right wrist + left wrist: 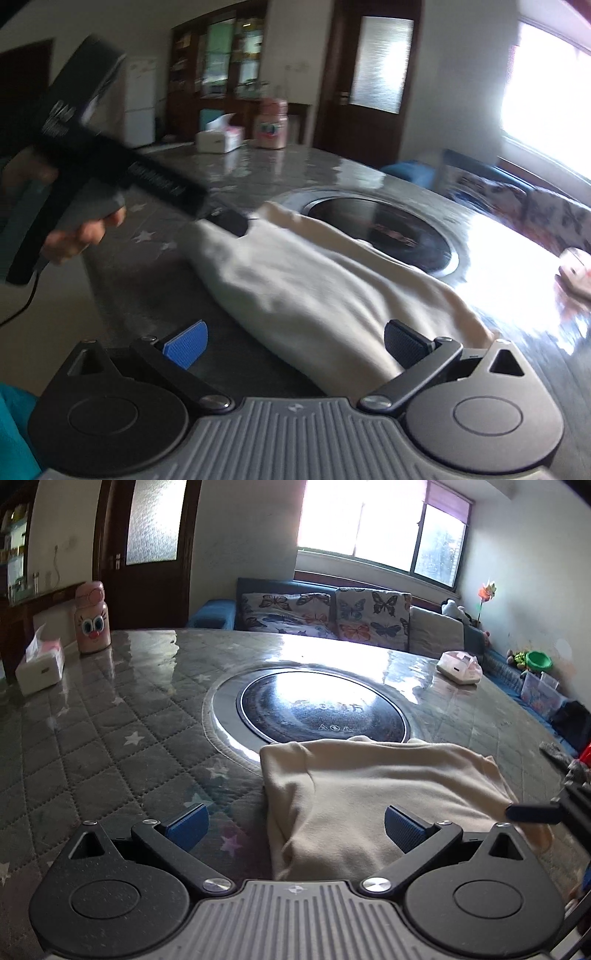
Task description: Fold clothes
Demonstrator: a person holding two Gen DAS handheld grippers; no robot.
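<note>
Garment: cream cloth [373,794] folded on the quilted table [92,731], far edge overlapping the dark round inset [317,709].
Left gripper [295,827]: jaws spread wide, gripping nothing.
Right gripper [295,345]: jaws spread, cloth lying loose between the pads.
Hidden: cloth's near edge behind both gripper bodies.
Blur: right view smeared; hand [79,232] indistinct.

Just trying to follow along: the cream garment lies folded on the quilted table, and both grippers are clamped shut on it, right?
Not quite. The cream garment does lie folded on the quilted table, but neither gripper is clamped on it. The left gripper stands wide open in the left wrist view, and the right gripper stands wide open in the right wrist view; the pads press on nothing.
</note>
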